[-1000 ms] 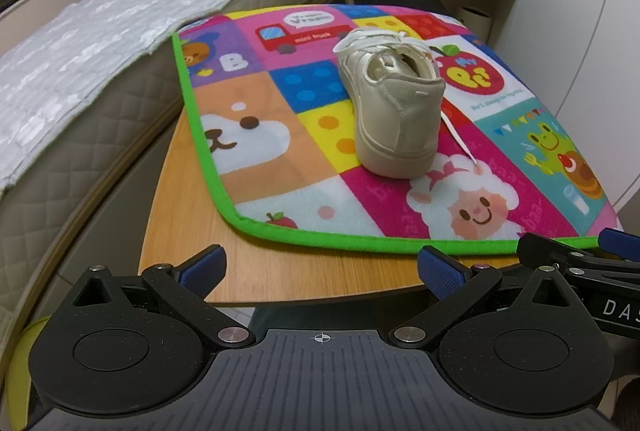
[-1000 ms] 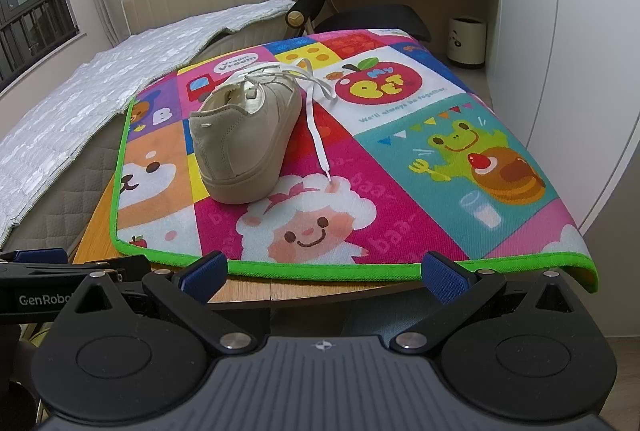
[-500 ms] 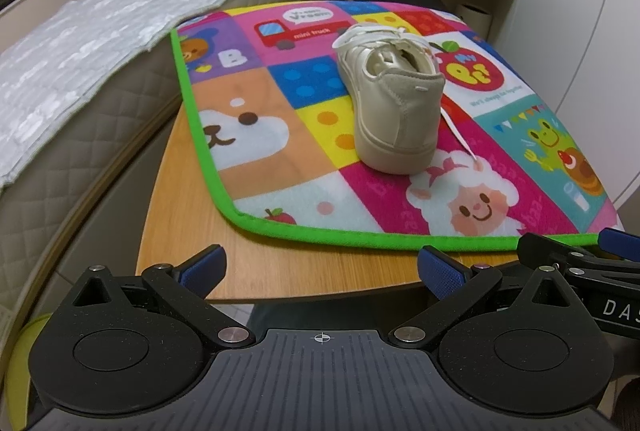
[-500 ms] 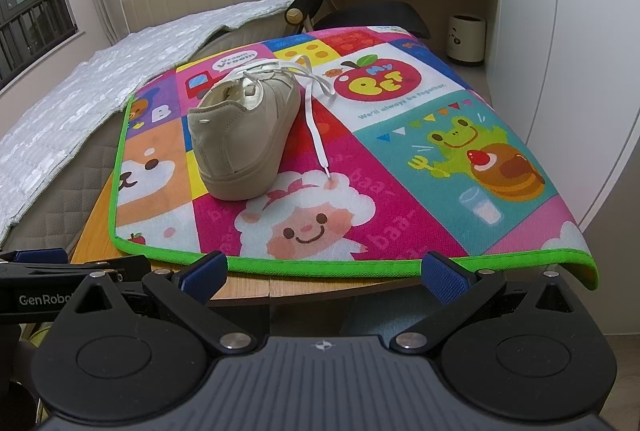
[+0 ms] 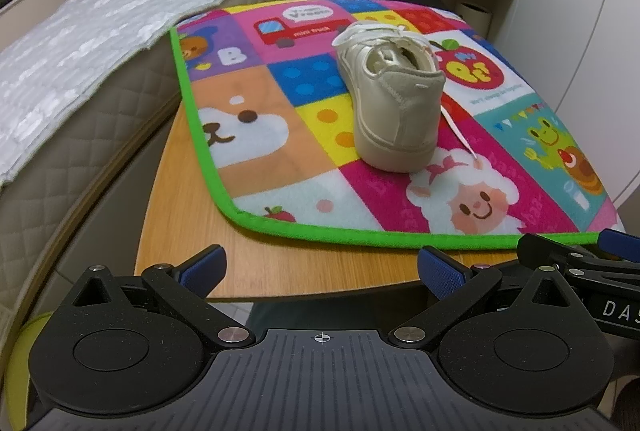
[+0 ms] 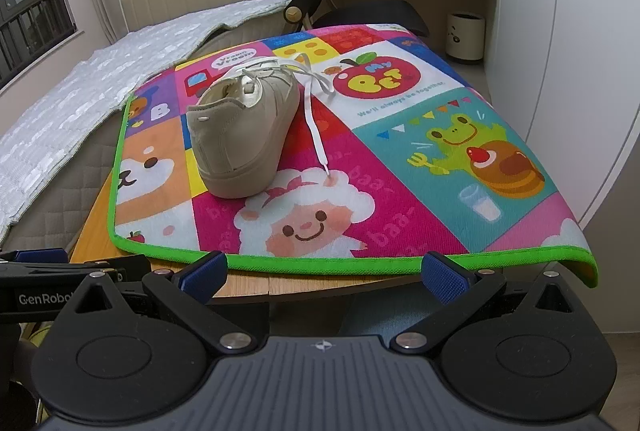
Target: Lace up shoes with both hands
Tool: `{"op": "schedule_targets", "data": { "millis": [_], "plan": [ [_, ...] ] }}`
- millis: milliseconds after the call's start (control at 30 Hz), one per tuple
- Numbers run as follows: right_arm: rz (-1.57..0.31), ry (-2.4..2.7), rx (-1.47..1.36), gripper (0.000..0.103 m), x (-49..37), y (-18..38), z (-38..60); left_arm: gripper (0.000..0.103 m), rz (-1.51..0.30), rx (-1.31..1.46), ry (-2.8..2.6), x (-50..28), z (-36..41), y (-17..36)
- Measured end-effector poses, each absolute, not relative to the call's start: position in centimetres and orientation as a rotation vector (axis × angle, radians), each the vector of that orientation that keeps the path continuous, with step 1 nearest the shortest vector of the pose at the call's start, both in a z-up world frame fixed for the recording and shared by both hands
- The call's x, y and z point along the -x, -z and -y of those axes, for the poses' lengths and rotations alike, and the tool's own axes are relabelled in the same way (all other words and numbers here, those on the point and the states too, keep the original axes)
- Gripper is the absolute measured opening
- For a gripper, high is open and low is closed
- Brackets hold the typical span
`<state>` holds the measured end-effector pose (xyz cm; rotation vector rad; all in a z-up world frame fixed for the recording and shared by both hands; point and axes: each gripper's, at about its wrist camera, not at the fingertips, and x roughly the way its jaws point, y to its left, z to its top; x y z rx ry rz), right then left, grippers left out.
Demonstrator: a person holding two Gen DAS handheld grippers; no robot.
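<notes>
Beige shoe (image 5: 394, 99) sits well beyond both open claws, untouched.

Shoe (image 6: 244, 135): beige, matt suede-like side and heel, faintly pearly sheen on the other flank, flat white woven lace (image 6: 316, 127). Mat (image 6: 400, 167): printed, fuzzy cloth, green stitched edging. Table (image 5: 192, 251): smooth wood-grain.

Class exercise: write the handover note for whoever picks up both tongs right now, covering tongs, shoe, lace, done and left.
Left tongs: open, empty, short of the table edge.
Right tongs: open, empty, at the near mat edge.
Shoe: upright on the play mat, heel toward you.
Lace: one loose end trails from the shoe's right side onto the mat.
Done: nothing gripped.
Left: all the lacing.
</notes>
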<state>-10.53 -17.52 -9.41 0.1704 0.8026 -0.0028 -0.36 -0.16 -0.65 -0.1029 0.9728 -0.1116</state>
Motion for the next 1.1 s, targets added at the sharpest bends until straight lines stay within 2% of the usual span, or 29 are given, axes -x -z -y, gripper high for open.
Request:
{"op": "schedule_targets", "data": {
  "millis": [1100],
  "plan": [
    [-0.791, 0.041, -0.126, 0.103, 10.59, 9.42, 17.22, 0.103, -0.967, 0.1, 0.103, 0.15, 0.31, 0.82]
  ]
}}
